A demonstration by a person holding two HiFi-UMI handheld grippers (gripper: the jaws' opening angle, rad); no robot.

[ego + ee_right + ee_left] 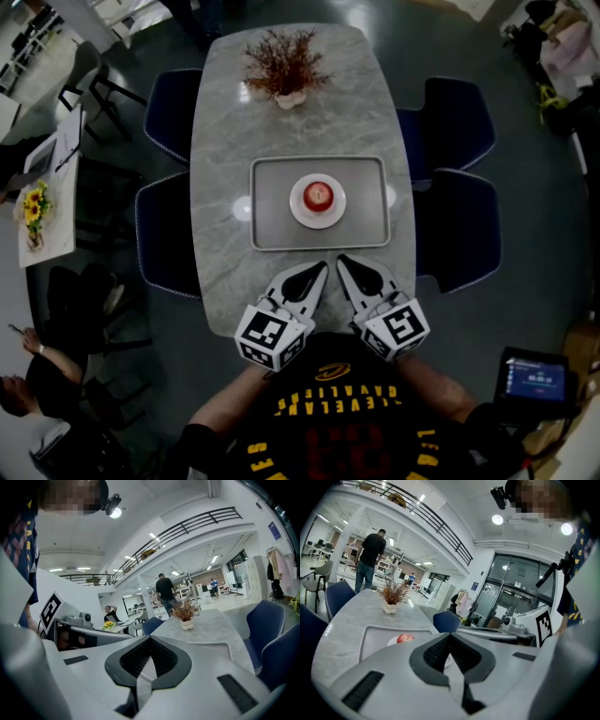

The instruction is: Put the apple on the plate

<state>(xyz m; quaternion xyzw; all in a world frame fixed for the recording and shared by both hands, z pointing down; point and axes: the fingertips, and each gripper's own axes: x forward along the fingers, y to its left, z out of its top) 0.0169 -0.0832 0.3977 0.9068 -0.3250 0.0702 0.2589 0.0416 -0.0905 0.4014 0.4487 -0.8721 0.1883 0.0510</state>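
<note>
Apple (319, 195) sits on the plate (298, 215), ahead of both grippers and well apart from them, roughly on the line between the two. The plate stands in the middle of a tray (272, 225) on the table (225, 131); the tray's near rim lies just beyond the jaw tips.

Left gripper (321, 267) has its jaws closed together with nothing between them. Its own view shows the tips meeting, and the apple (405, 638) peeking over the left jaw, ahead and a little left.

Right gripper (343, 262) sits just beside the left one, its jaws likewise pressed together and empty. Both are at the table's near edge, tips angled toward each other.

A potted plant (286, 66) stands far beyond the tray, straight ahead of the grippers. Chairs (450, 122) flank the table on both sides.
</note>
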